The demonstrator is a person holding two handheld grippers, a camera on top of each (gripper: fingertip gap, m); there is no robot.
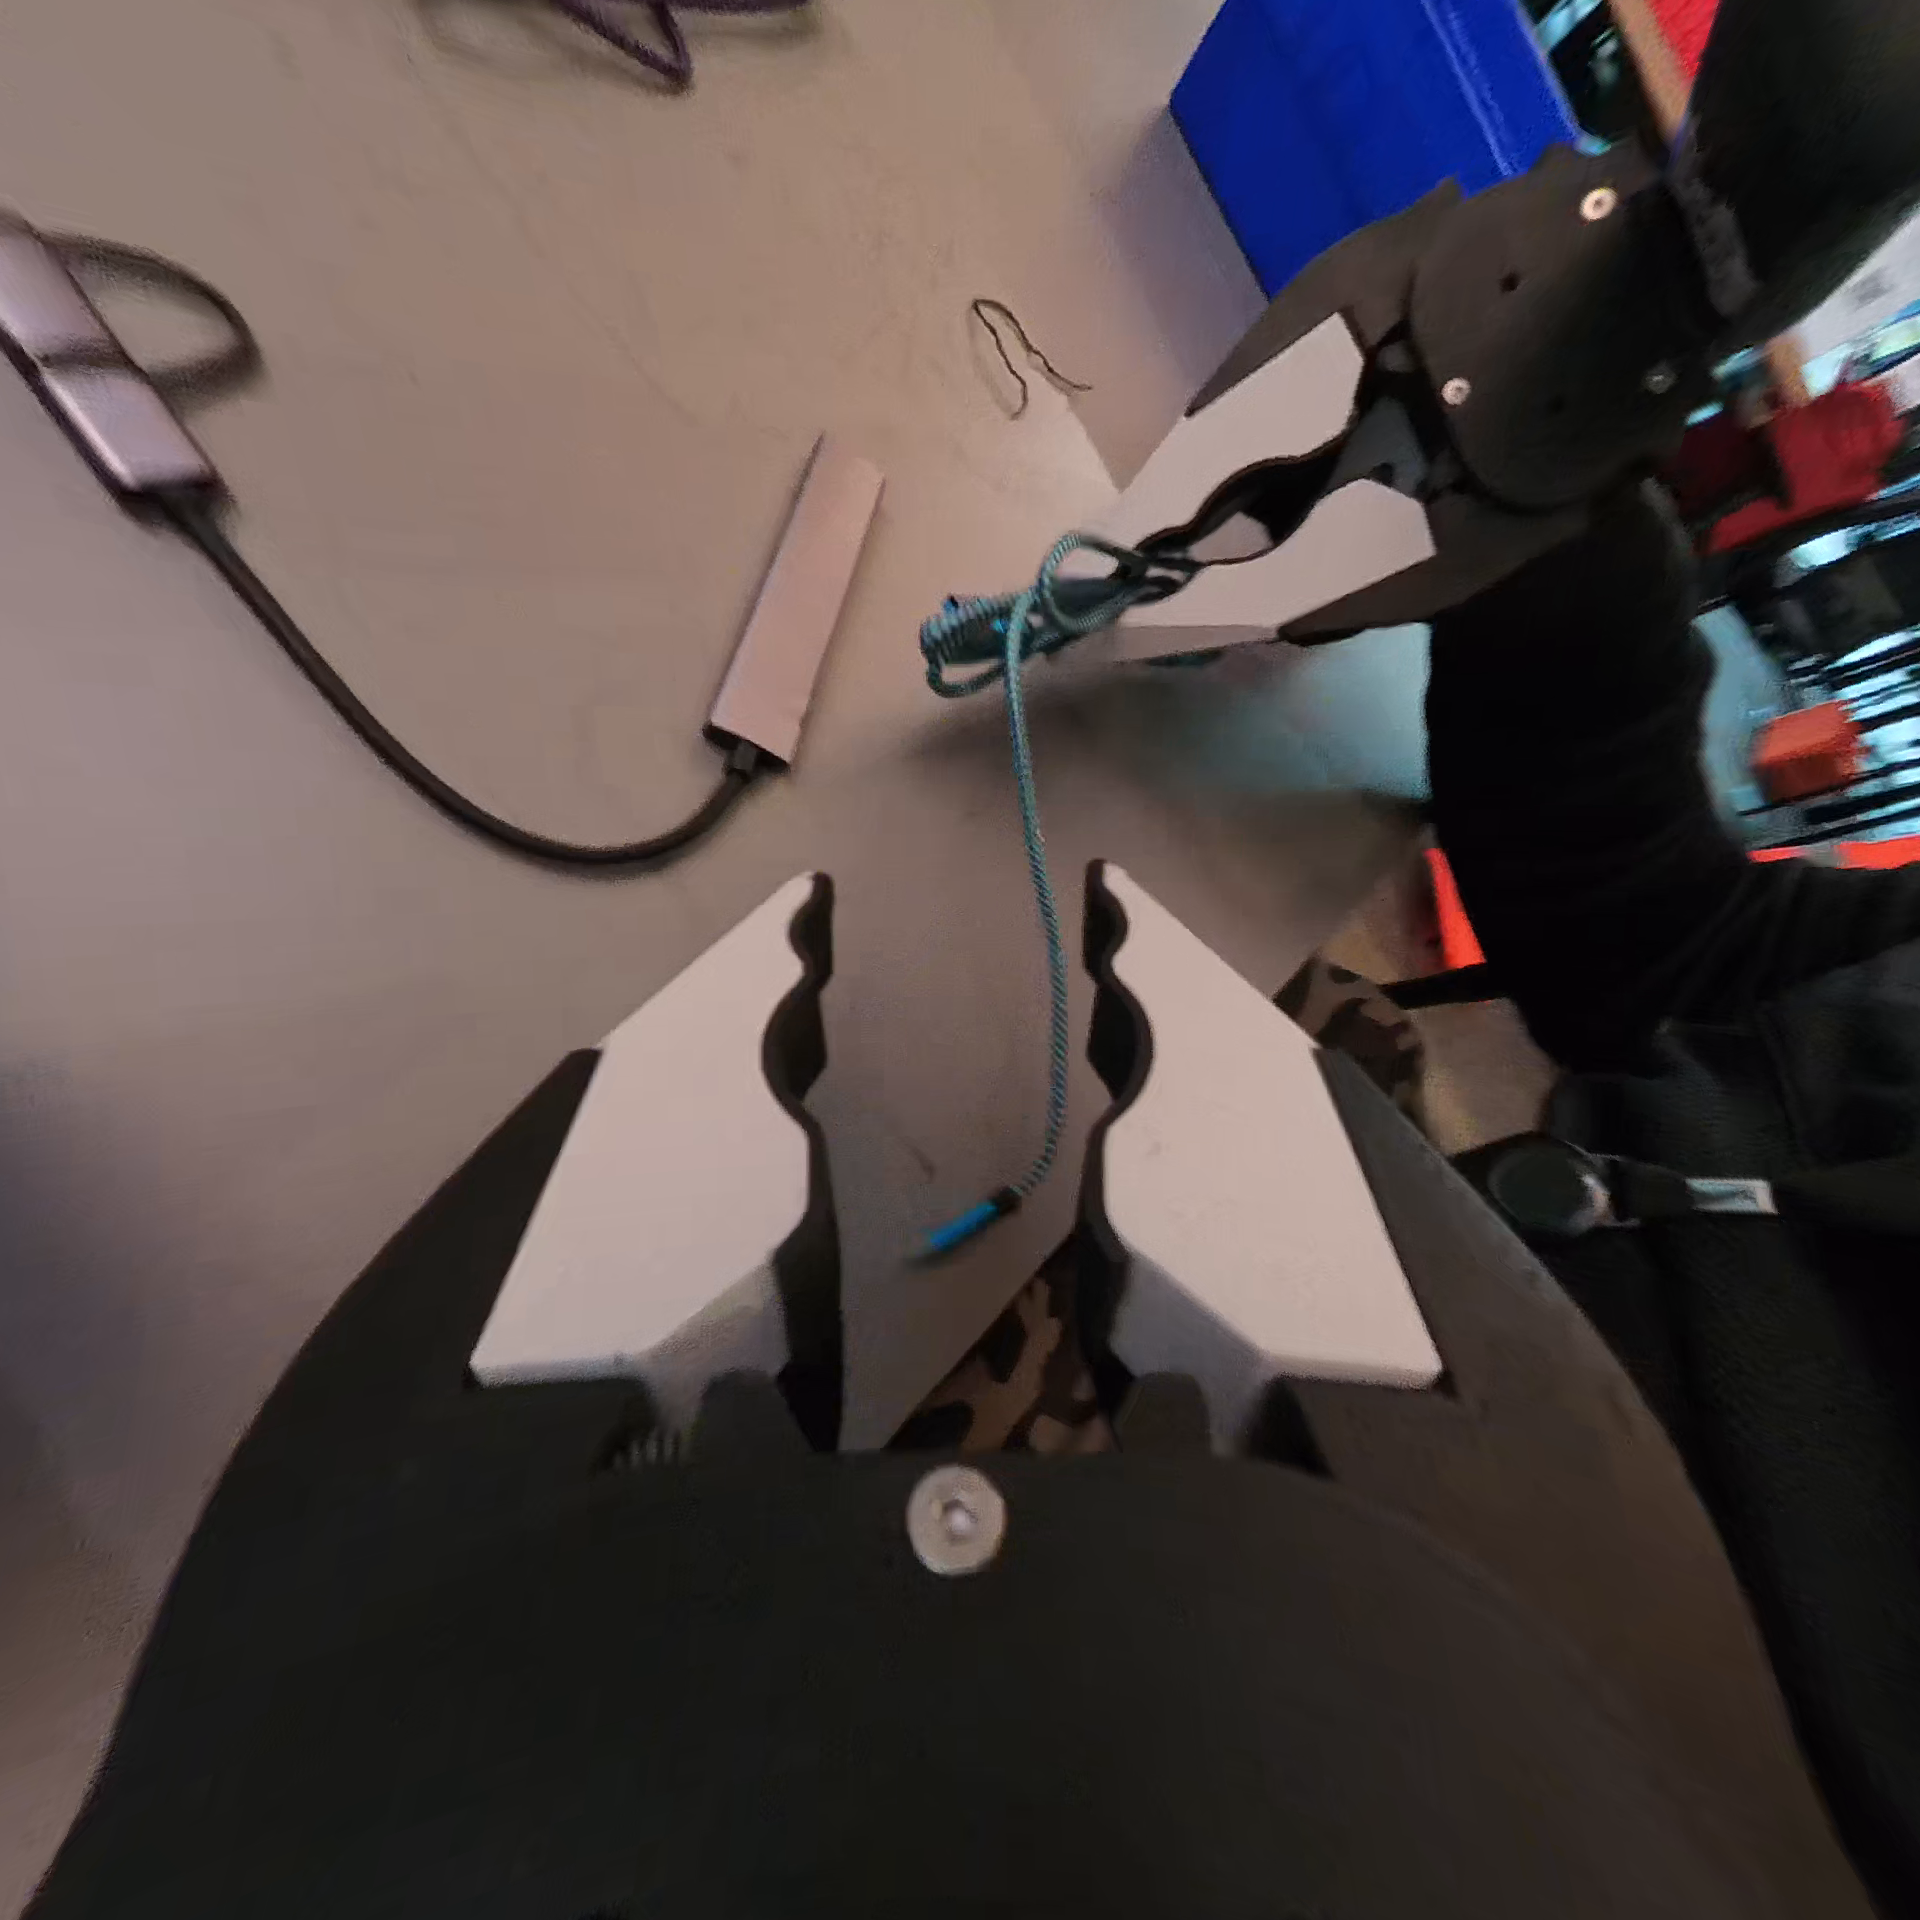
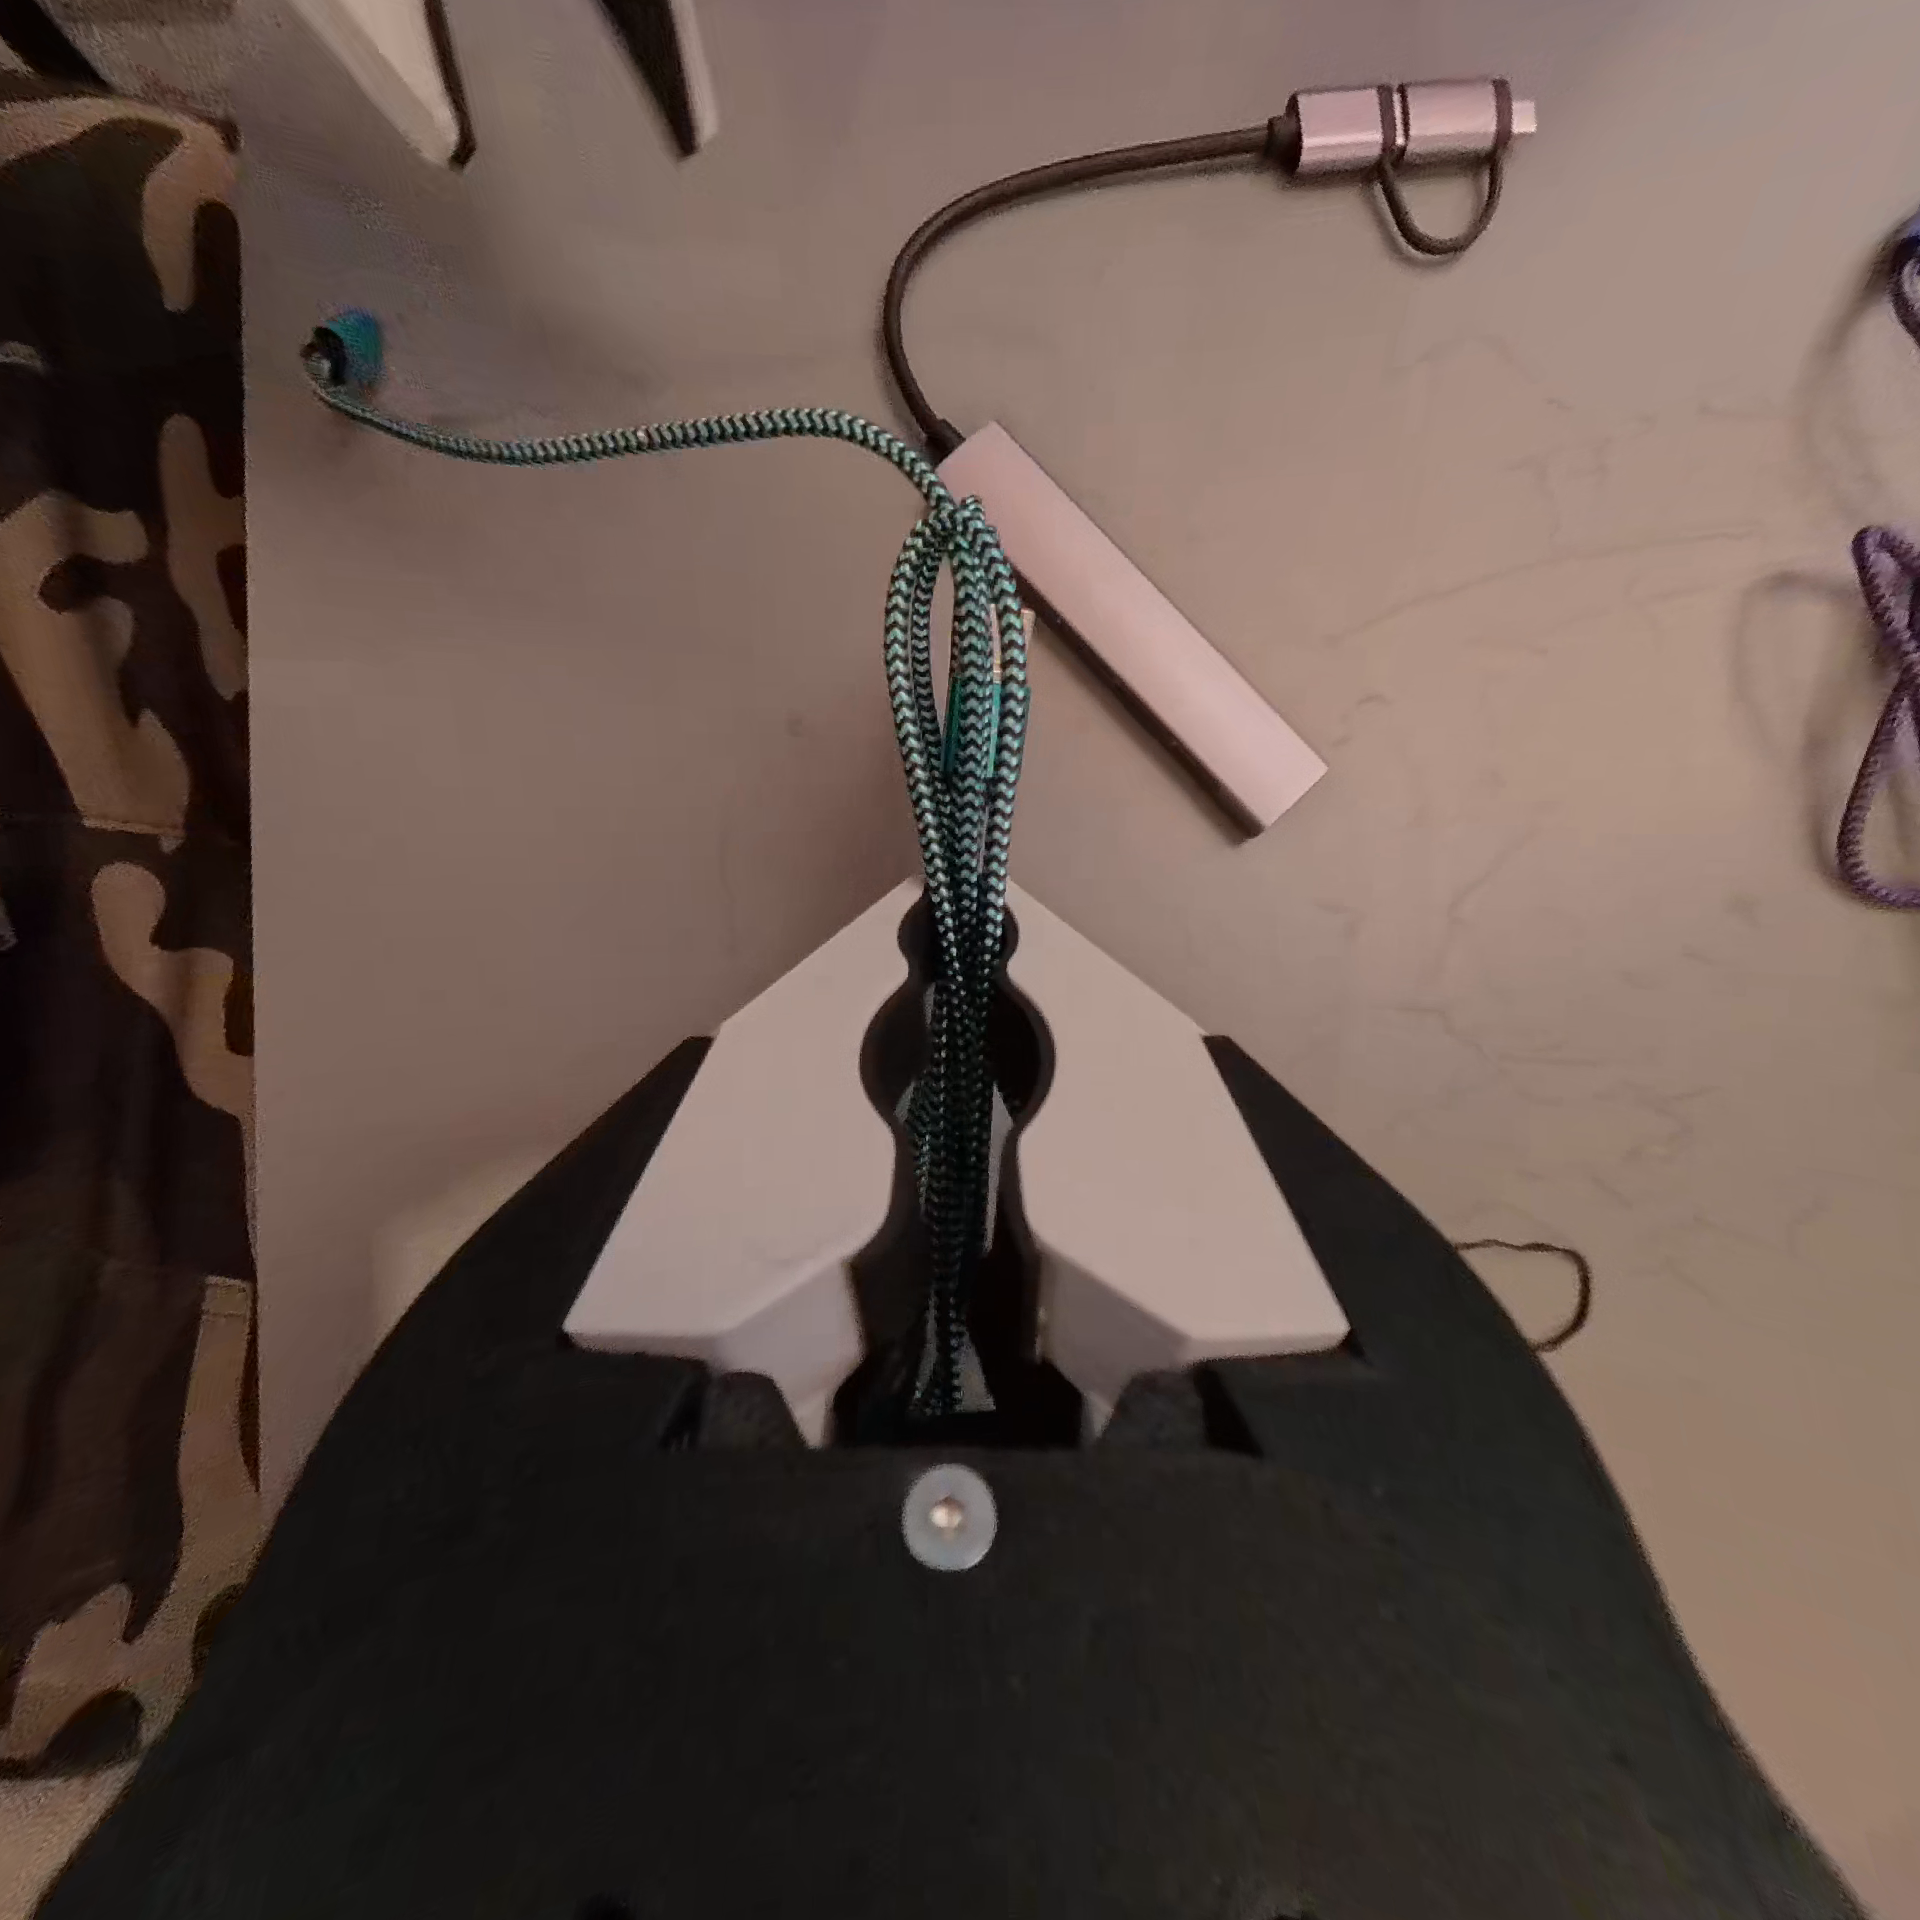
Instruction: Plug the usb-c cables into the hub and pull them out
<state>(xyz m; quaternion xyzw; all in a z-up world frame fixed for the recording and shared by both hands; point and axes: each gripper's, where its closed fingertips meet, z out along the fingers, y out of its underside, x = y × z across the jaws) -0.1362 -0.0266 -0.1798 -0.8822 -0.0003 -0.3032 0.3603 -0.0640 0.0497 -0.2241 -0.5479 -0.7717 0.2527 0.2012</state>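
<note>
Clamping a bundle of looped strands, the right gripper (image 2: 961, 914) held the teal braided cable (image 2: 951, 748) between its closed white fingers (image 2: 790, 1122), the loops standing out beyond the tips. One strand ran left from the bundle across the table (image 2: 520, 831) to a teal plug (image 2: 348, 348) near the table's left edge in the right wrist view. In that view the grey hub (image 2: 1132, 623) lay flat just behind and to the right of the bundle, set diagonally. None of the hub's ports could be seen holding a plug. A dark lead (image 2: 935, 270) curved from the hub's far end to a grey double-ended connector (image 2: 1403, 125) farther off to the right. A purple braided cable (image 2: 1881, 727) lay at the right edge, well apart from the hub.

The left gripper (image 1: 956, 883) hung over the table with its jaws apart and nothing between them. In the left wrist view, a single teal strand (image 1: 1044, 935) hung from the right gripper (image 1: 1153, 561) and passed through the open gap without visibly touching either finger, ending in a blue plug (image 1: 961, 1226) near the table's near edge. The hub (image 1: 795, 613) lay to the left of that strand, apart from it. A thin dark thread (image 1: 1013, 353) lay on the table beyond, and a blue box (image 1: 1361, 114) stood at the far right.
</note>
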